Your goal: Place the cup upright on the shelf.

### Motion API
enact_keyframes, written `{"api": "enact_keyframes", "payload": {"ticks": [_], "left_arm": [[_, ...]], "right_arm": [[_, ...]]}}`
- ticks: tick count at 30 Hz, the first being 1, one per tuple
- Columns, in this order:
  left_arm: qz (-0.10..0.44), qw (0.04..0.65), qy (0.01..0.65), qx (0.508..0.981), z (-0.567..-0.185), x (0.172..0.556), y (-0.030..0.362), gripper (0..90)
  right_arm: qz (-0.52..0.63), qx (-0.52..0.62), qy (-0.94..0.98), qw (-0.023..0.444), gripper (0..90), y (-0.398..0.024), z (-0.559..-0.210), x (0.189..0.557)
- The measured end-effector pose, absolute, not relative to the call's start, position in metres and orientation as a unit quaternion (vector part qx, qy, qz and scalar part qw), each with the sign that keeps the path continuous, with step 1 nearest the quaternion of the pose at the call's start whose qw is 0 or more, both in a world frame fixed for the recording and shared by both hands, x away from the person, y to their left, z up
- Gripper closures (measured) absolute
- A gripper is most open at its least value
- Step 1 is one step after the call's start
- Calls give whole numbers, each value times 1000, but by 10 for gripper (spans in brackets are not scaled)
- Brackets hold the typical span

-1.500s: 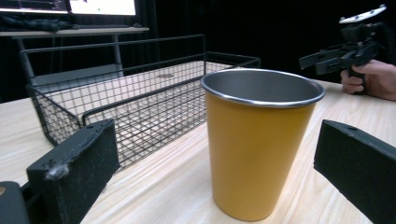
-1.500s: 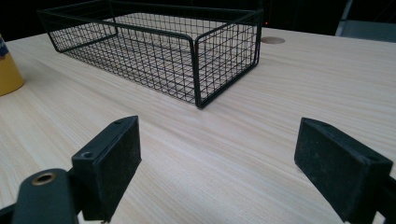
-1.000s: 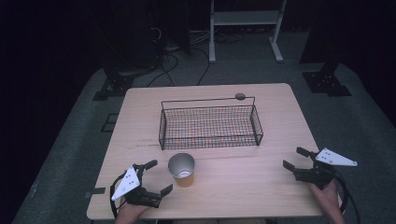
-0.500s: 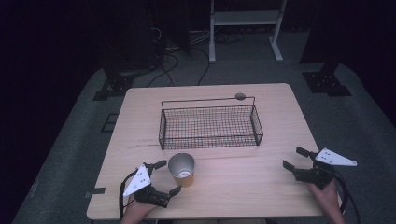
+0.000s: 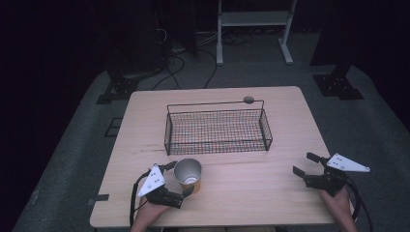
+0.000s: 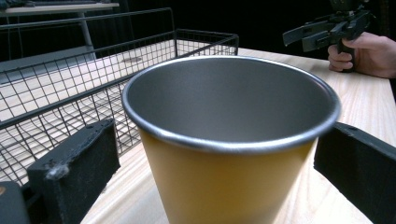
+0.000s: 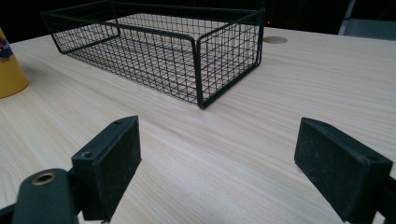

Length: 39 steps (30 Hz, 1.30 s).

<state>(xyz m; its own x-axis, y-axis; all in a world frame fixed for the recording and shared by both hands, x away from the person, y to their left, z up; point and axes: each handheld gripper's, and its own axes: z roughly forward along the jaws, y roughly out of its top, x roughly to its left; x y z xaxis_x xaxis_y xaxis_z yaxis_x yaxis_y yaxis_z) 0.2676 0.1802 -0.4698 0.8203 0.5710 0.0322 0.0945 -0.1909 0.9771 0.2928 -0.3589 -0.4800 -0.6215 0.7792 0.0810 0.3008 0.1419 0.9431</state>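
I've got the left claw [image 5: 180, 179] spread wide around the cup [image 5: 188, 172], one jaw on each side of the yellow wall, and in the left gripper view neither pad looks to be touching it yet. The cup stands upright on the counter [image 5: 251, 193], near my edge, just in front of the wire basket [image 5: 217, 128], steel rim up and nothing inside that I can see.

Right claw [image 5: 314, 168] is parked over at the right side of the counter, jaws apart, holding nothing, well clear of the basket.

Here's my worry. The cup tapers, narrower toward the base, and my jaws sit fairly high on it. If I squeeze there, I'd guess the wall could slip downward through the pads, or the cup could squirt out forward toward the basket. If one jaw lands first, it'll shove the cup sideways and may tip it, since it looks light and empty.

The basket's front wall is close behind too. Lift too low and the cup's base clips the wire, and I'd lose the grip.

So I'd want both pads meeting evenly, with a firm hold, before any lift.
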Motion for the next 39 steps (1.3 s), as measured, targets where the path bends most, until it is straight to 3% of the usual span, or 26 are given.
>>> {"api": "enact_keyframes", "payload": {"ticks": [9, 12, 20, 39], "left_arm": [[204, 578, 227, 757, -473, 275, 173, 0], [208, 579, 216, 758, -472, 275, 173, 72], [205, 582, 219, 756, -471, 279, 175, 136], [199, 605, 212, 741, -453, 279, 174, 145]], "right_arm": [[537, 374, 723, 222, 136, -358, -480, 293], [538, 374, 722, 222, 136, -359, -480, 293], [537, 373, 723, 222, 136, -358, -480, 293], [538, 374, 722, 222, 135, -359, -480, 293]]}}
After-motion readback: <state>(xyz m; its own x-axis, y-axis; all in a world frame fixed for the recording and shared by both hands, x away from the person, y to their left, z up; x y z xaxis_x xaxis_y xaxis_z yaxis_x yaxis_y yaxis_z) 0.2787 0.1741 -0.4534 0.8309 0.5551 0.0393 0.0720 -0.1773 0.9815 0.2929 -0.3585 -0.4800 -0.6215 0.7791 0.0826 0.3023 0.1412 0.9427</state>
